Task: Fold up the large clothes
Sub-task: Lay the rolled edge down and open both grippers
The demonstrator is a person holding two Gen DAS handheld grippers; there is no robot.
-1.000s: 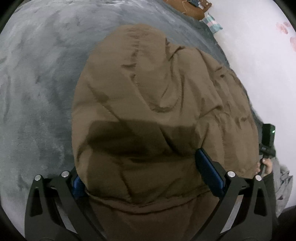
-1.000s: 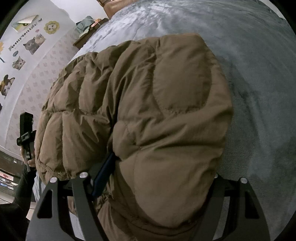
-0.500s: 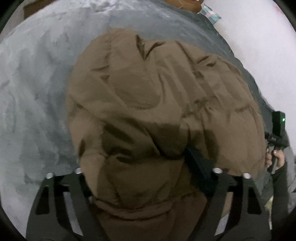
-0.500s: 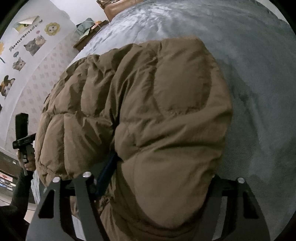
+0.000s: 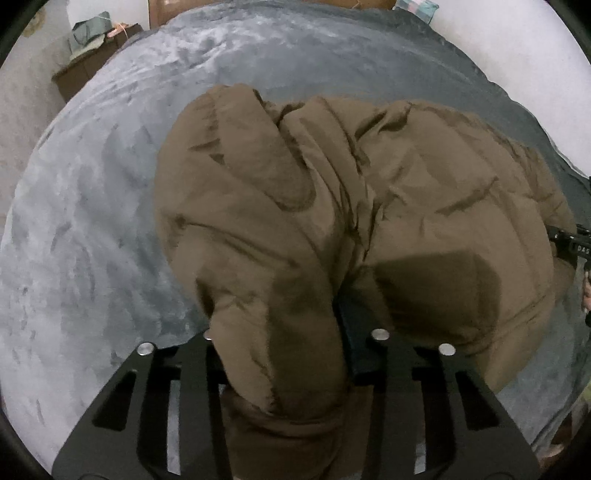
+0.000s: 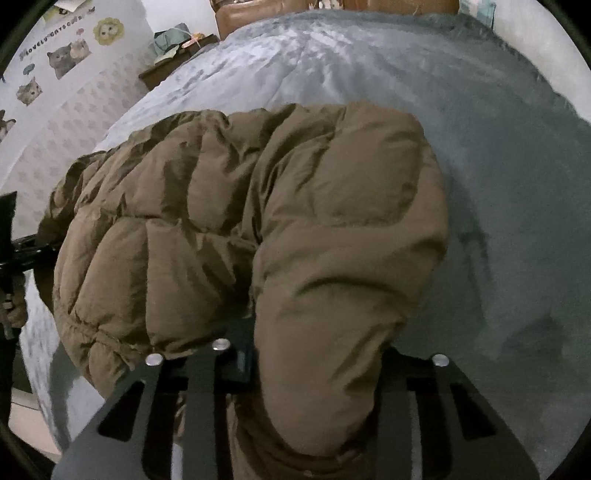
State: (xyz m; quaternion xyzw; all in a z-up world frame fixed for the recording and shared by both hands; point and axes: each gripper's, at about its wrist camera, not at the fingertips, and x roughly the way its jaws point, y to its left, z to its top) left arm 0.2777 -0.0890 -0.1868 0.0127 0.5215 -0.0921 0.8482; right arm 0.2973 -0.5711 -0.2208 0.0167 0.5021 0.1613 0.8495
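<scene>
- Since a second ago both claws have narrowed on the brown puffer jacket [image 5: 332, 206], and the jacket has bunched up off the bed, with more of the grey blanket [image 5: 92, 240] showing around it.
- Surroundings: the bed takes up most of both views. A dark bedside cabinet [image 6: 173, 62] with a pale green bundle on it stands past the far left corner. Cat stickers [image 6: 66, 55] on the wall beside it. A brown headboard [image 6: 243, 14] at the far end.
- Obstruction: the jacket's bulk fills the centre of each view and hides the fingertips of both claws, so pad contact cannot be seen directly.
- Left claw [image 5: 291, 354]: jaws closing, a thick roll of jacket squeezed between them, its near end passing down through the gap.
- Right claw [image 6: 317, 362]: jaws closing too, with a fat quilted fold pinched between them.
- Jacket position: heaped crosswise on the near part of the bed, stretched between the two claws, its far edge resting on the blanket.
- The other hand's tool shows at the frame edge in each view, half hidden by the jacket.
</scene>
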